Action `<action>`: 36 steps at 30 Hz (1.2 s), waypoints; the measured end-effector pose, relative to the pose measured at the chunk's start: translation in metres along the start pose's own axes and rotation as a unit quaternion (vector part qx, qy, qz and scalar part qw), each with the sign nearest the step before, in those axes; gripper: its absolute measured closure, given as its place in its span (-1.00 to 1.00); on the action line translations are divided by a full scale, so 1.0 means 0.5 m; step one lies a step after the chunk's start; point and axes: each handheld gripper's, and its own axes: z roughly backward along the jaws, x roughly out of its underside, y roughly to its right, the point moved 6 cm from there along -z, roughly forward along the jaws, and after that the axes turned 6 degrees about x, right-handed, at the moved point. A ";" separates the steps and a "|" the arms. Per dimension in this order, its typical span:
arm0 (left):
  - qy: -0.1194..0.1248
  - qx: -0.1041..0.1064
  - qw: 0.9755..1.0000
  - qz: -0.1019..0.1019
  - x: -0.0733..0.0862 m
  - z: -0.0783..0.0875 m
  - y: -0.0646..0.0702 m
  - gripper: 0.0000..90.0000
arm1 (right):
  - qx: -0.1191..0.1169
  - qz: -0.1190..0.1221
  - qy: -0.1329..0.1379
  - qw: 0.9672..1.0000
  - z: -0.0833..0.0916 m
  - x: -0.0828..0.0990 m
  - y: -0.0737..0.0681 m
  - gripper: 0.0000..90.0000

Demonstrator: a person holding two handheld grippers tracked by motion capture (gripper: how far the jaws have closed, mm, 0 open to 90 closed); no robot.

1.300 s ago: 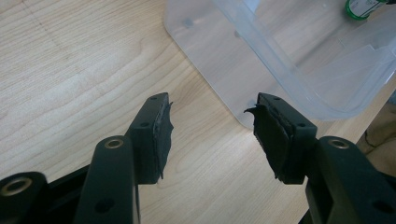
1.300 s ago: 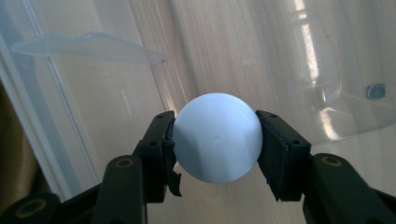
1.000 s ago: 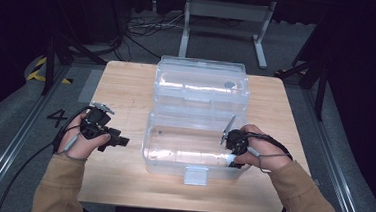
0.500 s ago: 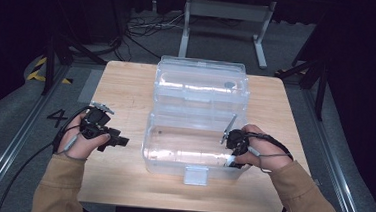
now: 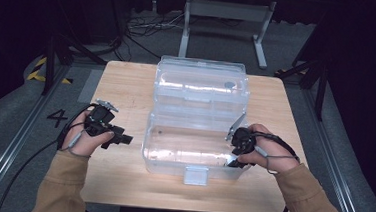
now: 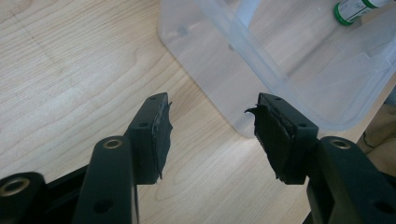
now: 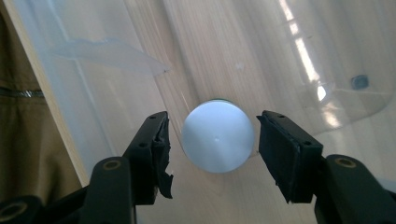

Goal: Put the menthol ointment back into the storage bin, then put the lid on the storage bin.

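Just ahead of the left tool, whose jaws stand spread with nothing between them, lies bare desk; the near corner of the clear plastic box sits slightly ahead and to that tool's right, not touching it.

Between the jaws of the right tool, inside the box, stands the small bottle, seen end-on as a round pale cap. The jaws have just been opening and now flank it with a gap on each side, so the pads press nothing.

The bottle looks light and stiff, probably smooth plastic or metal, so it may slip or roll if nudged. Its round body is the place to grip, squarely across the widest part just below the cap, pads on opposite sides. Whether it stands or lies on the box floor is hard to tell from this angle.

The box itself seems thin-walled, springy and glossy.
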 end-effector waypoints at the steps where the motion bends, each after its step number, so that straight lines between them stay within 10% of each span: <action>1: 0.002 0.004 1.000 0.000 -0.002 -0.001 0.002 0.02 | 0.001 -0.002 0.008 1.000 0.006 0.001 0.001 -0.03; 23: 0.004 0.011 1.000 -0.003 -0.001 -0.003 0.012 0.02 | 0.017 -0.043 0.158 0.986 0.136 -0.032 0.025 0.06; 26: 0.014 0.045 0.999 -0.011 0.004 -0.002 0.025 0.02 | 0.018 -0.044 0.175 0.983 0.154 -0.049 0.035 0.07; 36: 0.015 0.040 0.999 -0.017 0.020 0.004 0.037 0.03 | 0.038 -0.043 0.240 0.969 0.196 -0.110 0.091 0.13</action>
